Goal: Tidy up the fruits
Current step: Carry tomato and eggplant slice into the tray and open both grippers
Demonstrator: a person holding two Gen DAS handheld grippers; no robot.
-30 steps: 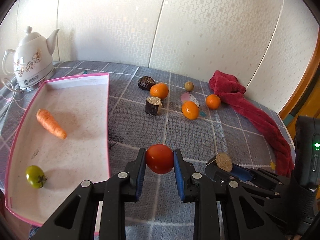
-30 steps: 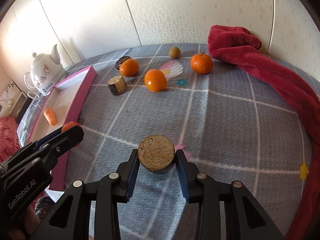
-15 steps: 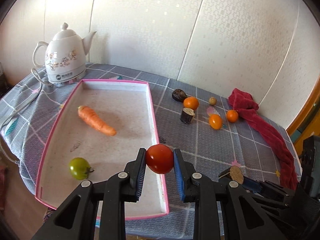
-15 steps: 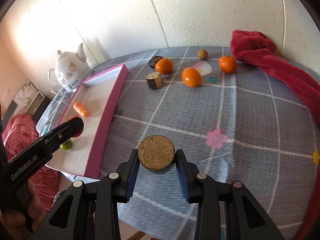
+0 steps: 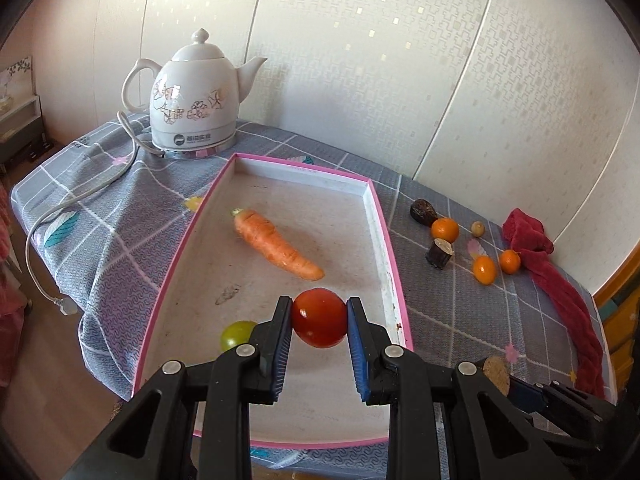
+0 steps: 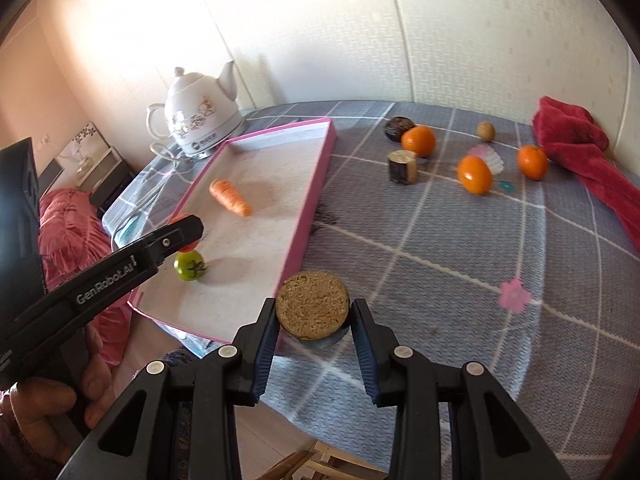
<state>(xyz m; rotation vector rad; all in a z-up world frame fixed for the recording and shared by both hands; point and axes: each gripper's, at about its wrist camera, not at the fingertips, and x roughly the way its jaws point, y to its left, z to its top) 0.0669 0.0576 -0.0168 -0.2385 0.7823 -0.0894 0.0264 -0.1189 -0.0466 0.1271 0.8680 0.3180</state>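
1. The left tongs [image 5: 319,318] are clamped on a round red tomato [image 5: 319,317], gripping it on both sides above the near end of a shallow pink-rimmed white tray [image 5: 390,240].
2. Inside the tray, an orange carrot [image 5: 276,244] lies diagonally at the middle, and a small green tomato [image 5: 236,334] sits at the near left, partly hidden behind the left tongs.
3. The right tongs [image 6: 313,314] are closed around a short dark cylinder with a round tan, grainy top [image 6: 313,304], holding it over the grey checked cloth of the table [image 6: 460,280], just beside the tray's near right corner.
4. Well apart on the far right of the table lie three orange tangerines [image 6: 474,174], a dark cut block [image 6: 402,166], a dark round fruit [image 6: 398,127] and a small brown round fruit [image 6: 485,130].
5. A crumpled red towel [image 6: 576,148] runs along the table's right edge.
6. A white floral ceramic kettle [image 5: 192,104] stands on its base at the far left, beyond the tray, its white cord [image 5: 60,208] trailing over the table's edge.
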